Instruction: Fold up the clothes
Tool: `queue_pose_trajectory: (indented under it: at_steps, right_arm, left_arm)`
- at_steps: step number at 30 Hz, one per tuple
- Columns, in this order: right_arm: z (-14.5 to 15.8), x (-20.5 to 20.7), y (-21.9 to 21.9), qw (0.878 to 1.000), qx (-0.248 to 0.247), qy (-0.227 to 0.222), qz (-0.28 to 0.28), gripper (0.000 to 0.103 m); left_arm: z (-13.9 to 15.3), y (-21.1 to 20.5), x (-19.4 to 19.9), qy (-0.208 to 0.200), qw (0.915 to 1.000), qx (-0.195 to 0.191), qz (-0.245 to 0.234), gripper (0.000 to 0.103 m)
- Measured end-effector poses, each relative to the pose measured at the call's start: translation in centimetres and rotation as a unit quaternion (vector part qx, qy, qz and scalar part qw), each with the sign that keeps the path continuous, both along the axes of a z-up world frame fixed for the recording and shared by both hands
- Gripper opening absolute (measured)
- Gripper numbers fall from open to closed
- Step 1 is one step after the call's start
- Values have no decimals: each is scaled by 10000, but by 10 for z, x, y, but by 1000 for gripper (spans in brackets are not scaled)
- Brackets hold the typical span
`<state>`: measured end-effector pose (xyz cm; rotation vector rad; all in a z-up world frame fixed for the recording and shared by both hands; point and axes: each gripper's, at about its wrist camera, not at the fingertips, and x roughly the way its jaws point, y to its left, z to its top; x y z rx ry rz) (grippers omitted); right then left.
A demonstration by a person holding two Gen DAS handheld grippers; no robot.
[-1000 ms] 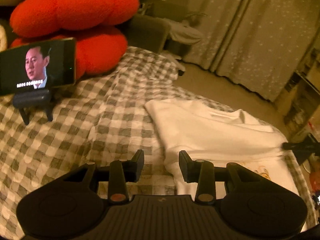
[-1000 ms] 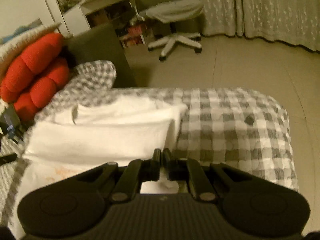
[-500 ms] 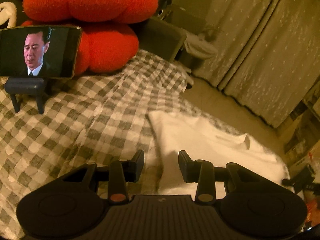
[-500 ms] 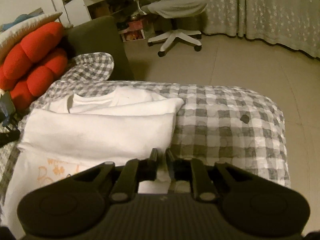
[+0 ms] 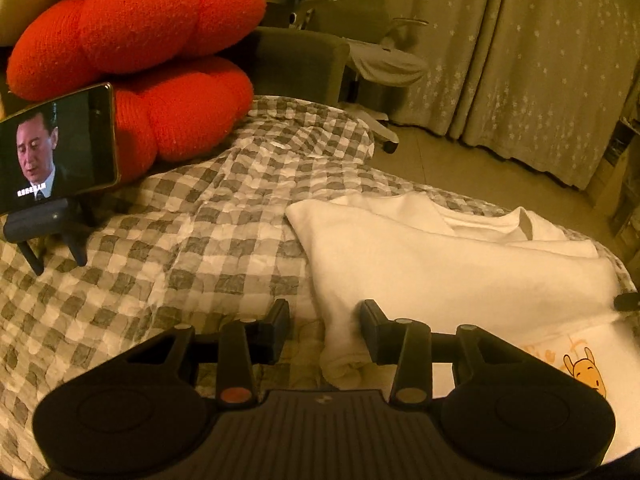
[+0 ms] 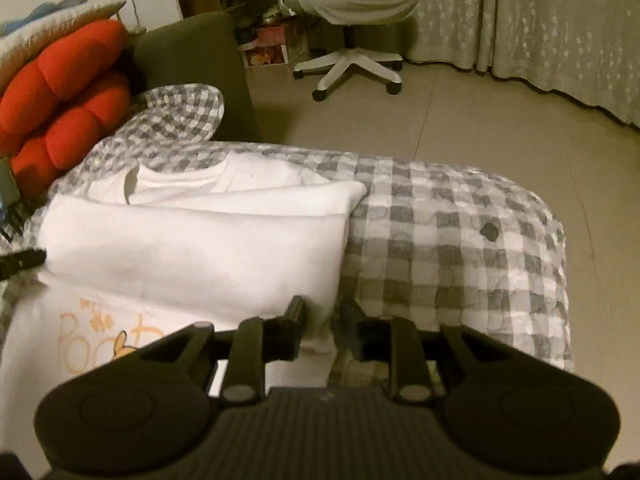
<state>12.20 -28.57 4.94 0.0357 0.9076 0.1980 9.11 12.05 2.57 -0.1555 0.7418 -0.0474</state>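
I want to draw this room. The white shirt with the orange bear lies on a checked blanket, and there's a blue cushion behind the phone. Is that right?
Almost. The cushion behind the phone is red, not blue; the left wrist view shows it. The white shirt with the orange bear does lie on the checked blanket.

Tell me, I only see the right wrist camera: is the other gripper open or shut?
Observer: Open. The left gripper has the bunched edge of the white shirt between its fingers, not pinched.
Operator: Is there anything else on the bed that I can't see?
Observer: Yes, a phone on a small stand, playing a video. It stands on the checked blanket in front of the red cushion.
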Motion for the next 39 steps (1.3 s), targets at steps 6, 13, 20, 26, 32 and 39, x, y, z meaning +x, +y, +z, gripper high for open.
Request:
queue_pose_trajectory:
  at_steps: [6, 13, 20, 26, 32, 39]
  right_arm:
    - [16, -5, 12, 9976, 156, -641, 203, 22]
    - [-11, 8, 47, 9973, -217, -93, 690, 20]
    - [-12, 7, 56, 9966, -215, -242, 751, 22]
    - [-17, 6, 75, 9950, -288, -289, 912, 24]
    - [-16, 20, 85, 9947, -203, -492, 877, 24]
    - [-25, 45, 87, 9959, -108, -725, 538, 24]
  left_arm:
    - [12, 0, -4, -185, 9998, 15, 49, 36]
    - [4, -14, -3, -163, 9983, 543, -94, 38]
    - [8, -19, -4, -230, 9973, 691, -93, 37]
    - [7, -25, -3, -327, 9954, 883, -167, 37]
    - [2, -18, 4, -177, 9975, 673, -101, 38]
    - [8, -8, 18, -265, 9990, 352, -40, 38]
